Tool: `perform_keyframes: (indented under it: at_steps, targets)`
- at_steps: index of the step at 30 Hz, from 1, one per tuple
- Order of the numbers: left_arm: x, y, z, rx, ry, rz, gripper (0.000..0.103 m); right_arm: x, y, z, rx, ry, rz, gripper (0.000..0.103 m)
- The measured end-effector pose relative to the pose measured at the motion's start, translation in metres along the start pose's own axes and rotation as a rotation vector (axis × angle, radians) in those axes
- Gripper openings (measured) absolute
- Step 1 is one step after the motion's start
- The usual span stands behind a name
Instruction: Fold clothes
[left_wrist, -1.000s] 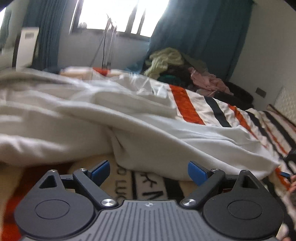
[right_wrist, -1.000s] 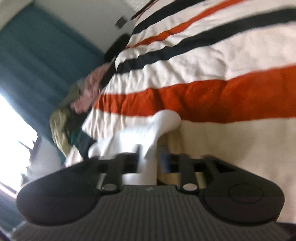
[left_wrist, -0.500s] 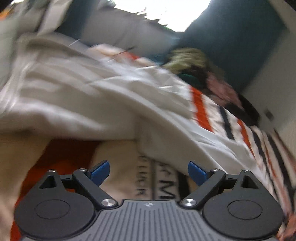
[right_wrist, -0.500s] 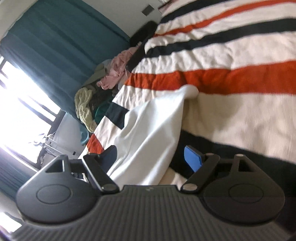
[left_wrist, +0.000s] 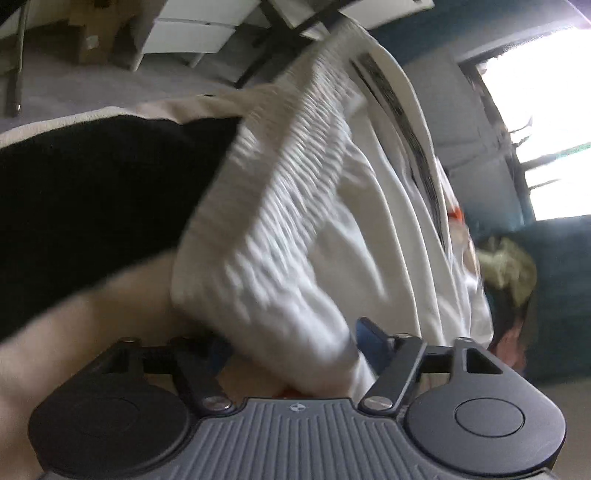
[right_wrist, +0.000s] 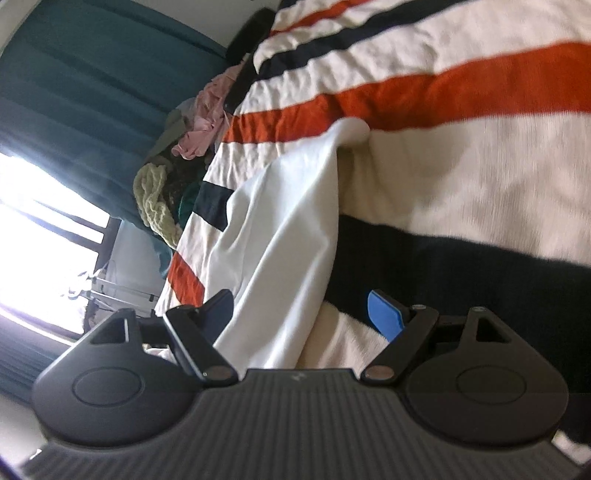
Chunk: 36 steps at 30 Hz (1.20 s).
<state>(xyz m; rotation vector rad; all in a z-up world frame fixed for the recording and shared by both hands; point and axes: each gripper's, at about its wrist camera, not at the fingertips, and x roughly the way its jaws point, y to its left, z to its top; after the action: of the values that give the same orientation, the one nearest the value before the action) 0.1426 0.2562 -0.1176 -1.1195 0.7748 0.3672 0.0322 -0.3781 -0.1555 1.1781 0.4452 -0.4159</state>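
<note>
A white garment (left_wrist: 295, 221) with a ribbed hem and a dark printed band fills the left wrist view, blurred. My left gripper (left_wrist: 291, 343) has that hem between its blue-padded fingers and its jaws are closing; I cannot see the pads pressing the cloth. In the right wrist view the same white garment (right_wrist: 280, 221) lies in a long fold on the striped bedspread (right_wrist: 480, 147). My right gripper (right_wrist: 303, 314) hovers low over the fold's near end, open, with the cloth running between its fingers beside the left one.
A pile of loose clothes (right_wrist: 184, 147) sits at the far end of the bed by the teal curtain (right_wrist: 74, 92) and the bright window (right_wrist: 29, 221). The left wrist view shows that pile (left_wrist: 506, 269), grey floor (left_wrist: 74, 85) and white furniture past the bed's edge.
The left view rolled sharply and swept across to the garment's ribbed hem, and its jaws narrowed around it. The right jaws spread apart off the white cloth and drew back slightly.
</note>
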Motion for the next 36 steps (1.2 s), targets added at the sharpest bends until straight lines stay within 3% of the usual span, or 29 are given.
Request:
perform_keyframes:
  at_steps: [3,4,6,8,11,13,16,19,28,29,31,33,36]
  targets:
    - [0.0,0.005,0.004,-0.022,-0.029,-0.009,0.048,0.005,0.001,0.0,-0.004,0.016,0.005,0.083]
    - [-0.001,0.004,0.003,-0.007,-0.044,-0.013,0.038,0.007,0.002,0.0,-0.004,0.02,0.008,0.083]
    - [-0.01,0.0,0.003,0.032,-0.084,-0.045,0.034,0.011,-0.001,0.003,0.021,0.024,0.022,0.083]
    - [-0.02,-0.002,0.004,0.06,-0.125,-0.094,0.033,0.017,-0.005,0.008,0.058,0.027,0.06,0.082]
    - [-0.038,0.003,0.012,0.04,-0.185,-0.234,0.03,0.031,-0.01,0.019,0.099,0.024,0.111,0.081]
    - [-0.052,0.004,0.016,0.068,-0.244,-0.285,0.029,0.044,-0.016,0.028,0.115,0.013,0.093,0.069]
    - [-0.069,0.005,0.022,0.12,-0.339,-0.322,0.027,0.062,-0.034,0.039,0.171,-0.017,0.055,0.068]
    - [-0.075,0.011,0.026,0.079,-0.359,-0.342,0.026,0.077,-0.054,0.049,0.234,-0.076,0.051,0.067]
    - [-0.106,0.037,0.015,-0.019,-0.42,-0.334,0.025,0.112,-0.059,0.081,0.208,-0.213,0.208,0.065]
    - [-0.109,0.038,0.015,-0.026,-0.423,-0.331,0.025,0.113,-0.059,0.084,0.192,-0.243,0.199,0.061]
    - [-0.111,0.038,0.017,-0.018,-0.433,-0.321,0.025,0.114,-0.054,0.089,0.131,-0.31,0.151,0.031]
    - [-0.11,0.035,0.019,-0.004,-0.451,-0.299,0.025,0.117,-0.05,0.092,0.1,-0.329,0.097,0.007]
    - [-0.116,0.029,0.015,0.018,-0.488,-0.275,0.024,0.111,-0.046,0.094,0.082,-0.357,0.049,0.006]
